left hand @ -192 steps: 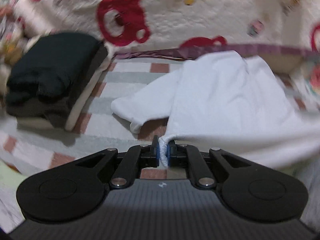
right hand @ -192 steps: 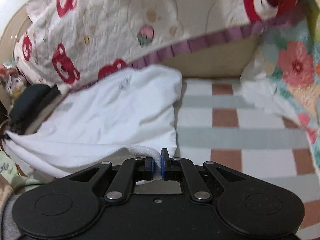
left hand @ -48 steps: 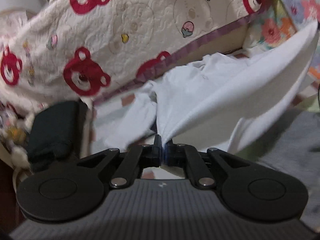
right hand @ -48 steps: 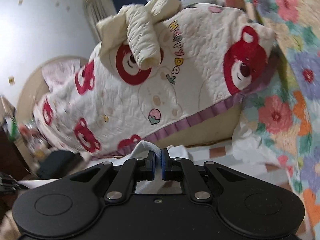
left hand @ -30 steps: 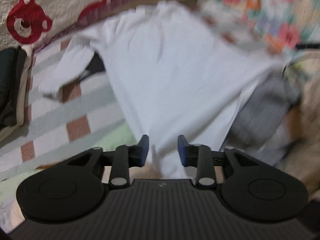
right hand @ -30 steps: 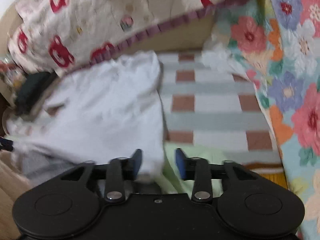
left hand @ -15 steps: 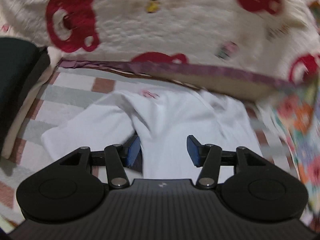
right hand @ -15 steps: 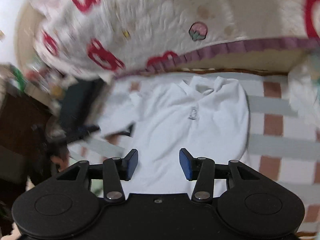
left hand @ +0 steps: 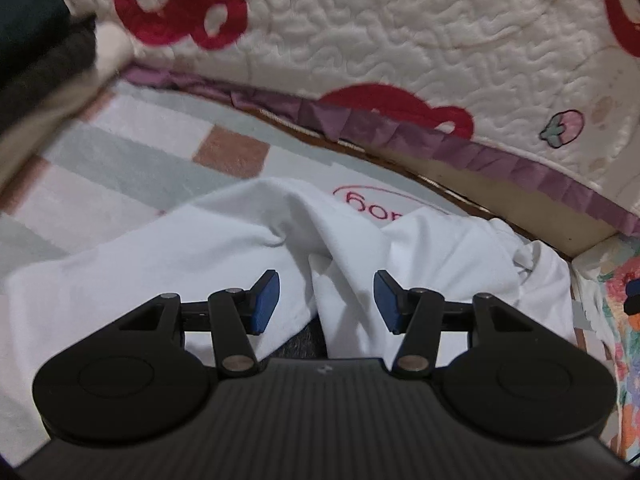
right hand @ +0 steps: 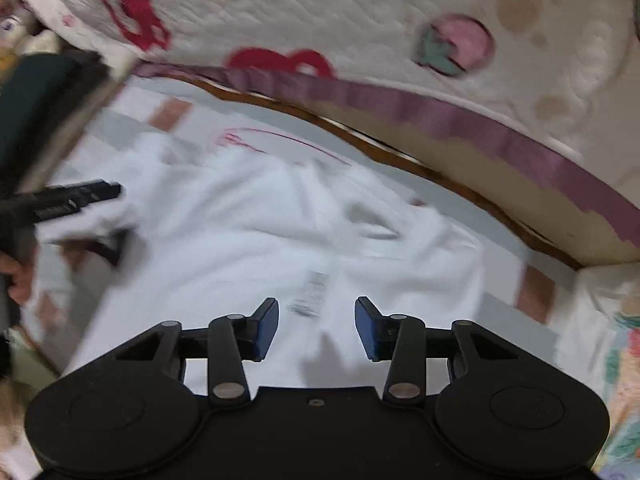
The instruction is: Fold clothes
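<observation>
From the left wrist, the left gripper (left hand: 326,300) is spread, holding nothing, right over a raised fold where the sleeve meets the body of the white shirt (left hand: 168,264) on the bed (left hand: 132,160). From the right wrist, the right gripper (right hand: 316,326) is empty with its jaws closing above the shirt's chest, so the left one is nearer the sleeve.

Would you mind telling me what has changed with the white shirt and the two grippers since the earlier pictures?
Both grippers have let go of the white shirt, which they earlier held pinched and lifted. It now lies spread on the checked blanket. The left gripper hangs open over the shoulder area; the right gripper hangs over the chest, its jaws closing, pads not yet gripping cloth. The bear quilt and dark folded stack stayed put.
</observation>
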Demonstrator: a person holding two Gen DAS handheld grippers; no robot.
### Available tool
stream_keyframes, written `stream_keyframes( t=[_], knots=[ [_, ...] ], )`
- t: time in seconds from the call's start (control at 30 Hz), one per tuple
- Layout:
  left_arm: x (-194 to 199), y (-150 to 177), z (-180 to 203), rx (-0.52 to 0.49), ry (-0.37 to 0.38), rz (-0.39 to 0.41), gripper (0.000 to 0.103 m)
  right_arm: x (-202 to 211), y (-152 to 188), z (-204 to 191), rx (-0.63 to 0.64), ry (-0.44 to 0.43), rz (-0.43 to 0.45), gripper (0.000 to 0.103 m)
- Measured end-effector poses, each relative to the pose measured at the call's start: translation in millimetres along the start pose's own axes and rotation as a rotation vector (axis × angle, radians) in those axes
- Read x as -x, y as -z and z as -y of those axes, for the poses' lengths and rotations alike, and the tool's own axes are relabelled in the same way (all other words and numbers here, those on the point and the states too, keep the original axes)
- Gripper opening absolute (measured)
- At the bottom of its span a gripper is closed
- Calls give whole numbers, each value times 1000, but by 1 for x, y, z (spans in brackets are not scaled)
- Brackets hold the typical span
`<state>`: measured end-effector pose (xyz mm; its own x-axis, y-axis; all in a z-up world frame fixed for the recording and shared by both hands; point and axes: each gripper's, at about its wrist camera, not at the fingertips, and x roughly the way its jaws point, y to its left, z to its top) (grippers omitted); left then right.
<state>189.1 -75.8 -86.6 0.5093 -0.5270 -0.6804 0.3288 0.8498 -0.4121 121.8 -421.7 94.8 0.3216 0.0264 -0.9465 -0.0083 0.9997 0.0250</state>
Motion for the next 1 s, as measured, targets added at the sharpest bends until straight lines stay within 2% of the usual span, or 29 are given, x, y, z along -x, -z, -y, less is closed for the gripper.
stream_keyframes(
  t=[0.03, 0.13, 0.17, 0.23, 0.33, 0.5, 0.57, 0.6, 0.63, 0.67, 0.77, 0.87, 1.0],
  knots=[
    [-10, 2, -5, 34, 25, -4, 56, -5, 2, 8, -12, 12, 4, 47],
    [-31, 8, -18, 180, 80, -39, 56, -16, 14, 34, -48, 51, 41, 47],
    [-33, 11, -19, 189, 98, -30, 56, -19, 19, 41, -53, 63, 62, 47],
    [-33, 14, -15, 159, 120, 9, 56, -25, 29, 54, -59, 80, 109, 47],
    [-38, 12, -6, 95, 104, 45, 57, -34, 40, 67, -107, 67, 173, 47],
    [-58, 3, -6, 120, 44, 50, 60, -57, 45, 86, -229, 57, 304, 49],
    [-59, 5, -6, 89, 55, 65, 54, -69, 42, 92, -280, 70, 320, 49],
    [-59, 7, -5, 48, 63, 65, 44, -74, 40, 95, -301, 74, 321, 50],
    [-59, 9, -3, 0, 59, 73, 15, -78, 37, 96, -310, 73, 318, 50],
    [-58, 12, -2, -51, 50, 84, 11, -80, 35, 96, -311, 70, 312, 51],
    [-47, 20, 3, -116, 27, 194, 10, -87, 27, 96, -302, 51, 301, 51],
    [-44, 16, 15, -162, -2, 221, 9, -89, 21, 91, -242, 6, 311, 51],
    [-29, 6, 17, -160, 8, 277, 9, -96, 14, 92, -266, 9, 311, 51]
  ],
)
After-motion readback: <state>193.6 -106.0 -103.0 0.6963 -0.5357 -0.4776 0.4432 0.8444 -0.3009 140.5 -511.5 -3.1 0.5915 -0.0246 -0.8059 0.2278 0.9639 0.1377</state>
